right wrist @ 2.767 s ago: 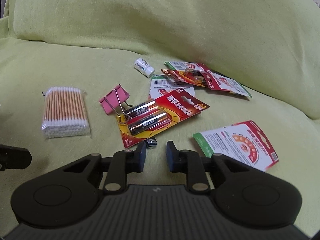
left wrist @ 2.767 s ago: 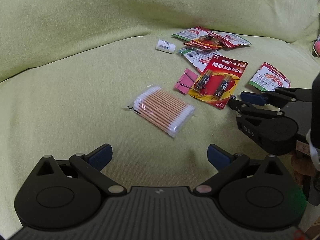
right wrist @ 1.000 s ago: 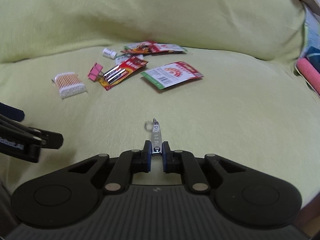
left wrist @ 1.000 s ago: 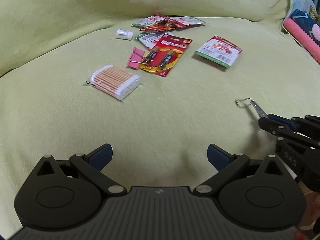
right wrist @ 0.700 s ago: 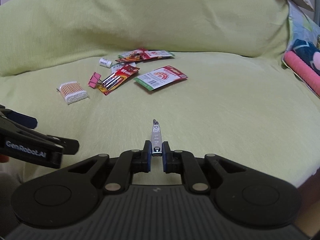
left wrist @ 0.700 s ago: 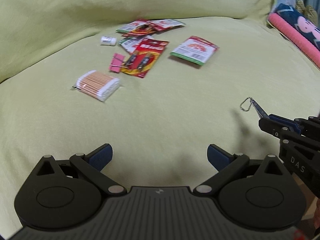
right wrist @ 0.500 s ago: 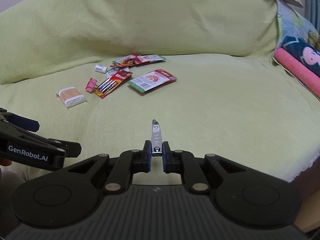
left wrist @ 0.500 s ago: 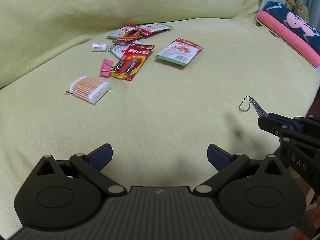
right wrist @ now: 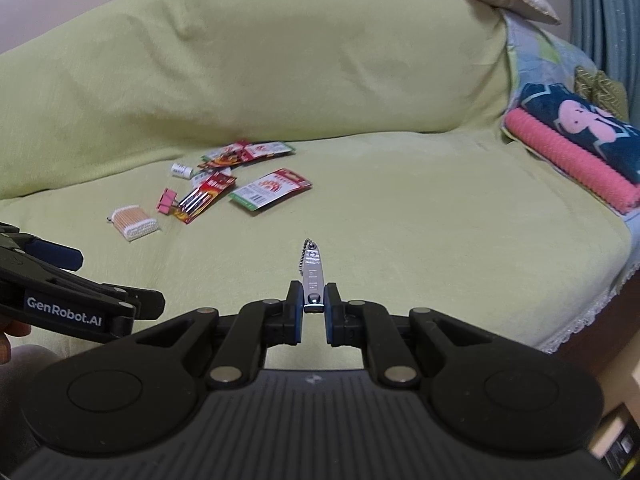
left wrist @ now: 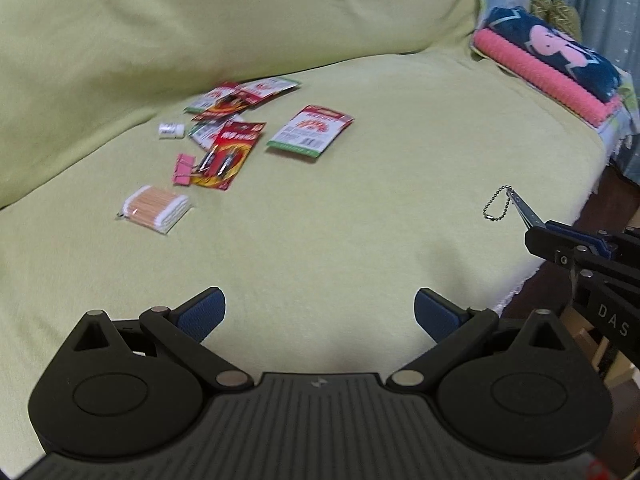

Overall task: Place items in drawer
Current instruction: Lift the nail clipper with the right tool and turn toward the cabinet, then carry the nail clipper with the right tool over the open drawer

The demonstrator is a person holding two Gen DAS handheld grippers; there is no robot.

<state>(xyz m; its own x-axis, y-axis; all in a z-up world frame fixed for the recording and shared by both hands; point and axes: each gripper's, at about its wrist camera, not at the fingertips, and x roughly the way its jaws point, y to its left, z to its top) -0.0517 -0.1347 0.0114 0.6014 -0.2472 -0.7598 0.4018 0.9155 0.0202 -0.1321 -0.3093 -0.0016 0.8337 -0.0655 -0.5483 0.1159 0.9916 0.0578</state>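
Right tool's got the nail clipper, left one's just hanging out empty

The right tool [right wrist: 313, 305] is clamped on a silver nail clipper [right wrist: 312, 271] (little ball chain [left wrist: 495, 203] dangling off the far end), held in the air above the green-covered sofa [right wrist: 400, 208] near its front edge. The left tool [left wrist: 320, 310] has its jaws spread wide with nothing between them. Everything else lies on the seat toward 10 o'clock in the right wrist view: cotton swab pack [right wrist: 134, 222], pink binder clip [right wrist: 167, 201] touching the red battery pack [right wrist: 205, 196], a small white bottle [right wrist: 182, 170], and a red-and-green card pack [right wrist: 270, 189] just beside them at 3 o'clock. No drawer in either view.
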